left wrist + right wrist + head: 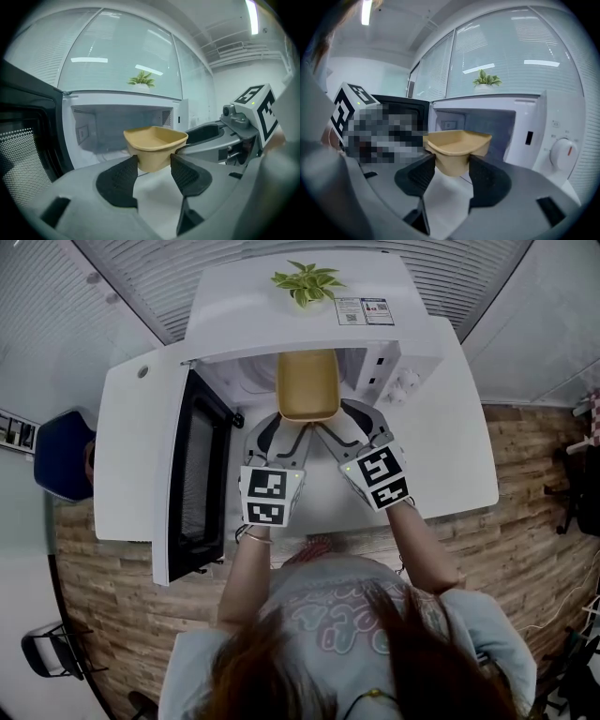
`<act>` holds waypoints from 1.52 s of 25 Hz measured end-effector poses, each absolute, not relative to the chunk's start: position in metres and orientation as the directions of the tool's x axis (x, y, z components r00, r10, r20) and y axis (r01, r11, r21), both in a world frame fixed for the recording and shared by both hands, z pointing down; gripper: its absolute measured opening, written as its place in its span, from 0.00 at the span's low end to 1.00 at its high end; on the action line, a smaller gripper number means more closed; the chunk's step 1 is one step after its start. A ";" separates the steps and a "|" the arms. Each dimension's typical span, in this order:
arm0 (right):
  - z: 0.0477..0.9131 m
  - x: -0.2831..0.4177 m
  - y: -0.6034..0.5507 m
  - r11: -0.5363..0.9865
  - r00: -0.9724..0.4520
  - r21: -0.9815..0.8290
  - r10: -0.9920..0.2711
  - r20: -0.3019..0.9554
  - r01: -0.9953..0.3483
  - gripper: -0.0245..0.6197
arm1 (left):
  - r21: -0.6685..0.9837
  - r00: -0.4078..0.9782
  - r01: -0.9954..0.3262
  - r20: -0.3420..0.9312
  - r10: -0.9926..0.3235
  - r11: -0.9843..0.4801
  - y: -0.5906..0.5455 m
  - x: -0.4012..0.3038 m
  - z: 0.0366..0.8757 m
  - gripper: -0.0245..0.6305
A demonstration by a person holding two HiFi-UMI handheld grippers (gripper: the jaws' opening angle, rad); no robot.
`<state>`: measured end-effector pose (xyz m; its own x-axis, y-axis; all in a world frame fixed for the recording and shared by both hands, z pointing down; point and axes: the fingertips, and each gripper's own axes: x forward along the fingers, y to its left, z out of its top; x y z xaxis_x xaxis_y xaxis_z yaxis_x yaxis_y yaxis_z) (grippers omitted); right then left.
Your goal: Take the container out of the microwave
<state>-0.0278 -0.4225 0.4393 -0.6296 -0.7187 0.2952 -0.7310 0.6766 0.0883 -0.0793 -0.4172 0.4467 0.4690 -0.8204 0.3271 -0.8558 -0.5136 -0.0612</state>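
A tan, tub-shaped container (307, 382) hangs half out of the open white microwave (262, 324), its far end still under the oven's top. My left gripper (281, 424) is shut on its near left corner and my right gripper (339, 420) on its near right corner. In the left gripper view the container (154, 140) sits wedged between the dark ribbed pads (118, 180) of the left gripper (153, 161), clear of the surface below. The right gripper view shows the same hold: the container (459, 143) is pinched in the right gripper (452, 163).
The microwave door (192, 484) swings out to the left, close beside my left arm. A potted plant (307, 282) stands on the oven's top. The control panel with a knob (563, 152) is on the right. The white table (450, 456) ends near my body.
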 end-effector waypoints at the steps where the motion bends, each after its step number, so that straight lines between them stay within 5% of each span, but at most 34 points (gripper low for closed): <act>1: 0.440 -0.025 -0.418 0.680 -0.633 0.083 -0.715 0.299 -0.729 0.39 | -0.061 0.466 -0.858 0.328 -0.822 -0.510 -0.412 -0.077 0.447 0.37; 38: 0.405 0.025 -0.238 0.736 -0.709 0.078 -0.670 0.217 -0.672 0.39 | -0.102 0.368 -0.907 0.279 -0.887 -0.409 -0.226 -0.027 0.408 0.37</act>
<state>0.0247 -0.2384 0.4055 -0.7095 -0.6704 0.2173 -0.6719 0.7365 0.0784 -0.0266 -0.2261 0.4081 0.3683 -0.8868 0.2792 -0.9069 -0.4088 -0.1019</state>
